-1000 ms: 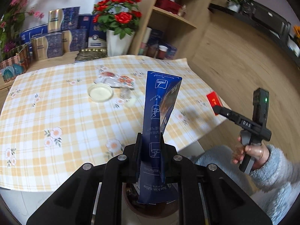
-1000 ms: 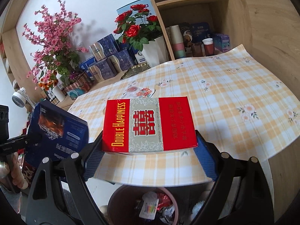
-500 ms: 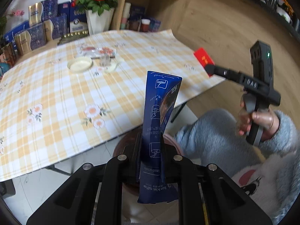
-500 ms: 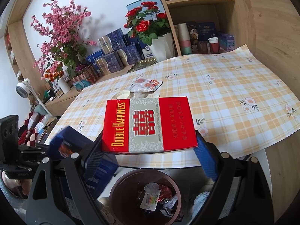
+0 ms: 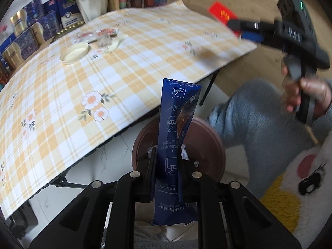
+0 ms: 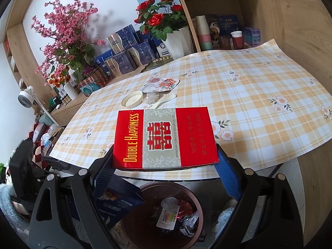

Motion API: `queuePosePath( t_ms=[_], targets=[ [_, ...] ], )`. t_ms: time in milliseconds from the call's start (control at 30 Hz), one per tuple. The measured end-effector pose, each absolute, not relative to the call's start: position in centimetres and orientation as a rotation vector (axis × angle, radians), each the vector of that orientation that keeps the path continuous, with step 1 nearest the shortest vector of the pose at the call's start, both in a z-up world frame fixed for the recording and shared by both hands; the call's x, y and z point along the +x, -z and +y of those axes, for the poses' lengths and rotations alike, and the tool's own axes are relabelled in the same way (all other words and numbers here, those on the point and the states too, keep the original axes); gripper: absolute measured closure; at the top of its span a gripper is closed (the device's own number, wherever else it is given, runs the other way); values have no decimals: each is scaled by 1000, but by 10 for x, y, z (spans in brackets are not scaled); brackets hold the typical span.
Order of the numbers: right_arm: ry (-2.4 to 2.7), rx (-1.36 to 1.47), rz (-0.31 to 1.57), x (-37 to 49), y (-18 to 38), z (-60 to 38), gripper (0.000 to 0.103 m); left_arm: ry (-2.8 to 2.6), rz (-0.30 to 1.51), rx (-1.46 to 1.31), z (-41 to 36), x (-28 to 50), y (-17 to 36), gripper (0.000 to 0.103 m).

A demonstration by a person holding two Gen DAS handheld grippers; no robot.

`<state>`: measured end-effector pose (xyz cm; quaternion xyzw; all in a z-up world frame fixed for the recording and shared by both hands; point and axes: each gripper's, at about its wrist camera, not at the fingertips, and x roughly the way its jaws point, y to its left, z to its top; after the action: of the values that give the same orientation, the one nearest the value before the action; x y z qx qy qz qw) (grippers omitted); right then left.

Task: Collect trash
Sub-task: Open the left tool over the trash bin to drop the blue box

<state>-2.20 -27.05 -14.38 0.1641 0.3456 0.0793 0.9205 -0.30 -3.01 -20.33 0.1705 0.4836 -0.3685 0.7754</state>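
Two pieces of trash are held over the brown bin (image 6: 166,217), one in each claw. The left gripper (image 5: 166,166) has its jaws pinched tight on a blue coffee pouch (image 5: 176,128), which stands up from between its fingers just above the bin's rim. The right gripper (image 6: 166,166) clamps a red cigarette box (image 6: 164,139) across its width, jaws spread wide; the bin sits below and ahead of it, already holding wrappers. Beyond both claws the checked tablecloth (image 6: 259,95) carries a pale lid (image 6: 132,99) and what looks like crumpled plastic.
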Motion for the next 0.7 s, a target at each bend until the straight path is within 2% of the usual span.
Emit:
queuePosePath(
  t_ms=[233, 600, 633, 667, 700],
  targets=[
    [-151, 360, 727, -22, 153, -279, 16, 798, 1138, 507, -58, 3, 258, 87],
    [-109, 388, 724, -29, 158, -297, 16, 846, 1310, 513, -104, 16, 331, 86],
    [-106, 387, 726, -30, 158, -298, 16, 834, 1307, 522, -107, 18, 336, 81],
    [-102, 385, 729, -31, 159, -299, 16, 821, 1302, 529, -107, 20, 338, 60],
    [-100, 386, 732, -32, 160, -300, 16, 810, 1294, 528, -107, 21, 337, 50]
  ],
)
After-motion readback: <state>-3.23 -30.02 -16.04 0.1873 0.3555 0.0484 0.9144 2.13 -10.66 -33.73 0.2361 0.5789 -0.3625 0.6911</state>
